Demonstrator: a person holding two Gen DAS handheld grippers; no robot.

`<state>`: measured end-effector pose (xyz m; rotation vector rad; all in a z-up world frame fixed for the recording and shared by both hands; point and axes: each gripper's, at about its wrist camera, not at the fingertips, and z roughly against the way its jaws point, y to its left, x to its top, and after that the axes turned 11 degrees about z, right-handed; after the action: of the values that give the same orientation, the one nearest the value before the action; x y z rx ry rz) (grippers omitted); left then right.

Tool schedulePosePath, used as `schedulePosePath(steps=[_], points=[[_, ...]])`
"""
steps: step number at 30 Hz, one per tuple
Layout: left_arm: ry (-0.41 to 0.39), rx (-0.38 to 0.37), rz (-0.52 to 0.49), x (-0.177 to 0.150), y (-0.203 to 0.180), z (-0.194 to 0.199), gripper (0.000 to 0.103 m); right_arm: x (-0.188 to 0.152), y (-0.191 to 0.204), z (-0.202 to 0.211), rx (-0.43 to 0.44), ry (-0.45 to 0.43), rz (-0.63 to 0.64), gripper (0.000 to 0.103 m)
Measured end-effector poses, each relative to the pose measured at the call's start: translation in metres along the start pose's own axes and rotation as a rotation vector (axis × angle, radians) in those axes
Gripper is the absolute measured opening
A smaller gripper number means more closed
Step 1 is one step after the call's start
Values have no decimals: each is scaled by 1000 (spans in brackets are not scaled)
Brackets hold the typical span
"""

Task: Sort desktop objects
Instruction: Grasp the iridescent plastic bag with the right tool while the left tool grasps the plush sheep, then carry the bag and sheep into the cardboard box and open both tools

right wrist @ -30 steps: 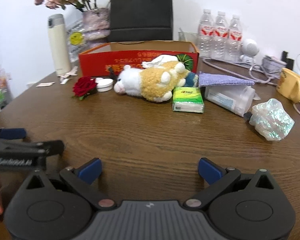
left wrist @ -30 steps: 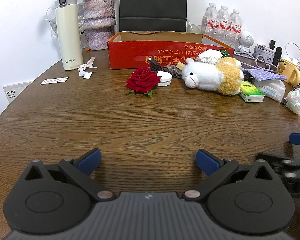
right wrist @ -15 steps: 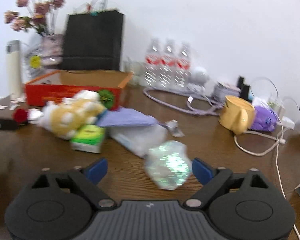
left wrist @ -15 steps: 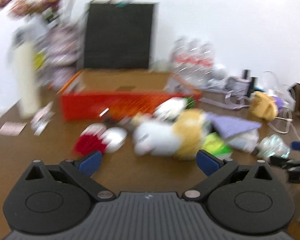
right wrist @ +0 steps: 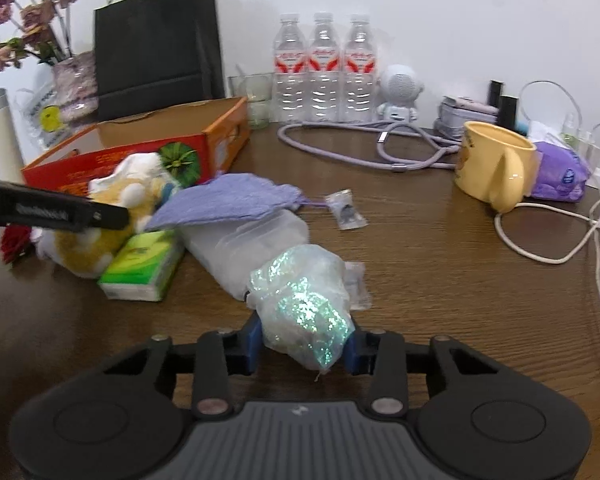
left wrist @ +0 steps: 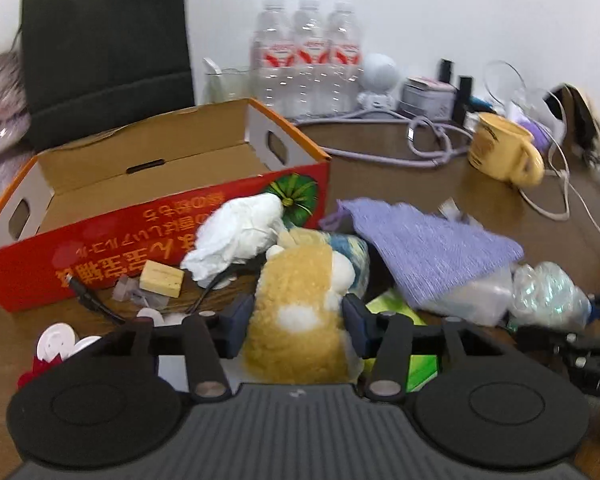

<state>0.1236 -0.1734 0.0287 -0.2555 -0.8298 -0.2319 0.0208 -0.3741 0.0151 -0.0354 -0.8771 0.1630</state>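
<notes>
I've got the plush toy (left wrist: 300, 312) pinched between the left gripper (left wrist: 296, 320) pads, jaws closed in on its yellow body, on the table (right wrist: 440, 264) just in front of the red cardboard box (left wrist: 172, 216). My right gripper (right wrist: 302, 344) jaws are narrow, clamped on the iridescent wrapped bundle (right wrist: 304, 304). Green tissue pack (right wrist: 144, 264) sits beside the plush, purple cloth (right wrist: 228, 200) draped over a clear plastic container (right wrist: 252, 248) behind it. Yellow mug (right wrist: 496, 166) far right
</notes>
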Motion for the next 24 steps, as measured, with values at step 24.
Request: schedulePosePath(steps=[24], points=[[-272,54,136,23,42,143,35,66,53,89,144,-259,104,33]])
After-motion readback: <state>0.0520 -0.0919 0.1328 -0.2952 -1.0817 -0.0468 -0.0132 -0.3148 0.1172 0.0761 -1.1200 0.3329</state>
